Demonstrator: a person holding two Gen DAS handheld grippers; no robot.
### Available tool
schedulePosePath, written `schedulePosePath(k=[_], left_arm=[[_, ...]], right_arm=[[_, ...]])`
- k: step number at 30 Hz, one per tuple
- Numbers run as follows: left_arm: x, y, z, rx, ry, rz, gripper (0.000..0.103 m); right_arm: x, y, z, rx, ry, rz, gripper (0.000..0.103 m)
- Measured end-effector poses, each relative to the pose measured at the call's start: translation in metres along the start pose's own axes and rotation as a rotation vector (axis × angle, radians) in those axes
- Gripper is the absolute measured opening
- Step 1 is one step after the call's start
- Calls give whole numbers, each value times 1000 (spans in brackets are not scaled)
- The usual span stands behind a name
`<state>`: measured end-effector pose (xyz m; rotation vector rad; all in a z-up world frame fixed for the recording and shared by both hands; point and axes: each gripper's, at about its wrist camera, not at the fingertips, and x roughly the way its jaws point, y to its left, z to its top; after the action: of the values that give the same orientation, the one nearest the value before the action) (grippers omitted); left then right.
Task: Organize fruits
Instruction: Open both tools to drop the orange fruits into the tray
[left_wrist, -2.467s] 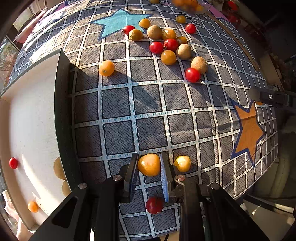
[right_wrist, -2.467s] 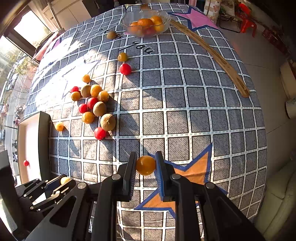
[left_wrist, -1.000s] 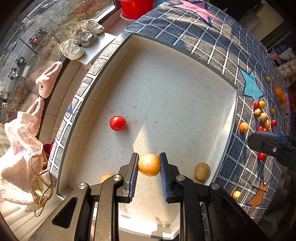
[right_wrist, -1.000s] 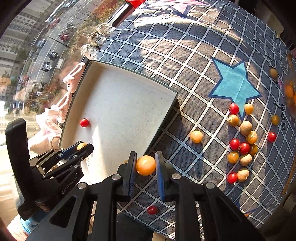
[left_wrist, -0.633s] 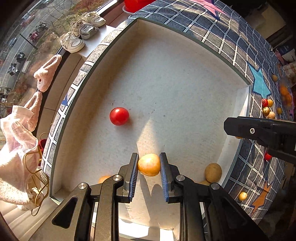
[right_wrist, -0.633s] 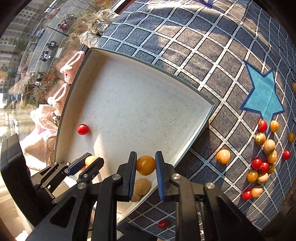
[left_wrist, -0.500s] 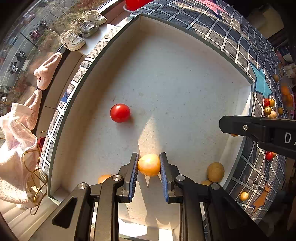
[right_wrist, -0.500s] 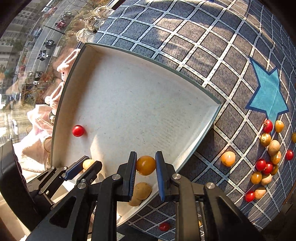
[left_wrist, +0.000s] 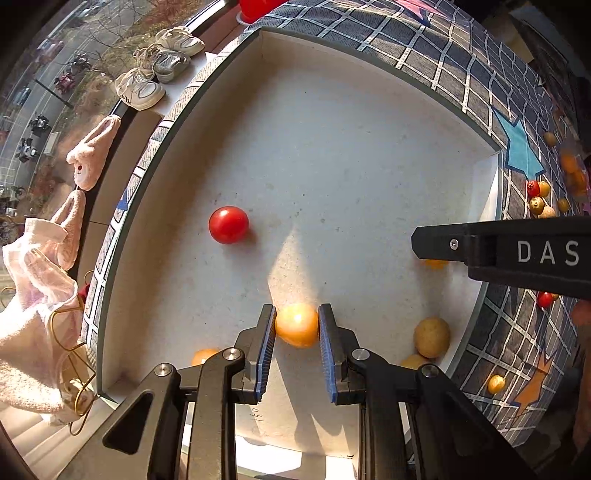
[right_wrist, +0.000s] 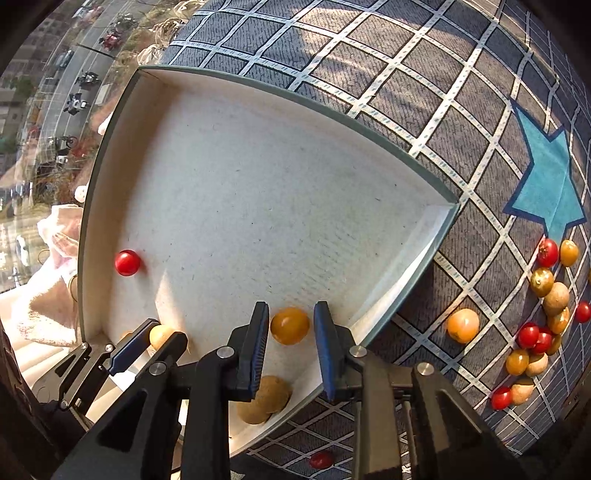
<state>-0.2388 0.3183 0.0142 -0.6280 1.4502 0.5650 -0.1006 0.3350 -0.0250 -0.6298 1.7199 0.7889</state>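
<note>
A white tray (left_wrist: 332, 155) with a dark rim lies on the checked cloth; it also shows in the right wrist view (right_wrist: 240, 192). My left gripper (left_wrist: 296, 326) is shut on a yellow-orange fruit (left_wrist: 296, 325) just above the tray floor. My right gripper (right_wrist: 290, 326) has its jaws parted, and an orange fruit (right_wrist: 290, 325) sits loose between them over the tray's near side. A red tomato (left_wrist: 228, 224) and brown fruits (left_wrist: 431, 336) lie in the tray. Several loose fruits (right_wrist: 543, 325) lie on the cloth to the right.
A window ledge with shoes (left_wrist: 147, 74) and pink towels (left_wrist: 33, 295) lies left of the tray. A lone orange fruit (right_wrist: 462, 325) lies on the cloth beside the tray. A red tomato (right_wrist: 320, 459) lies near the table's front edge.
Both grippers have moved from the cloth to over the tray and lowered. The right gripper's jaws have widened off the orange fruit. The left gripper still grips its fruit.
</note>
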Motion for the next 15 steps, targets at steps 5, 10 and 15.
schedulePosePath(k=[5, 10, 15], left_arm=[[0, -2, -1, 0, 14, 3, 39], [-14, 1, -5, 6, -50, 38, 83], [-24, -4, -3, 38, -47, 24, 83]], right_arm=[[-15, 10, 2, -7, -46, 7, 65], [-36, 12, -8, -5, -96, -4, 79], [-54, -9, -20, 59, -137, -21, 80]])
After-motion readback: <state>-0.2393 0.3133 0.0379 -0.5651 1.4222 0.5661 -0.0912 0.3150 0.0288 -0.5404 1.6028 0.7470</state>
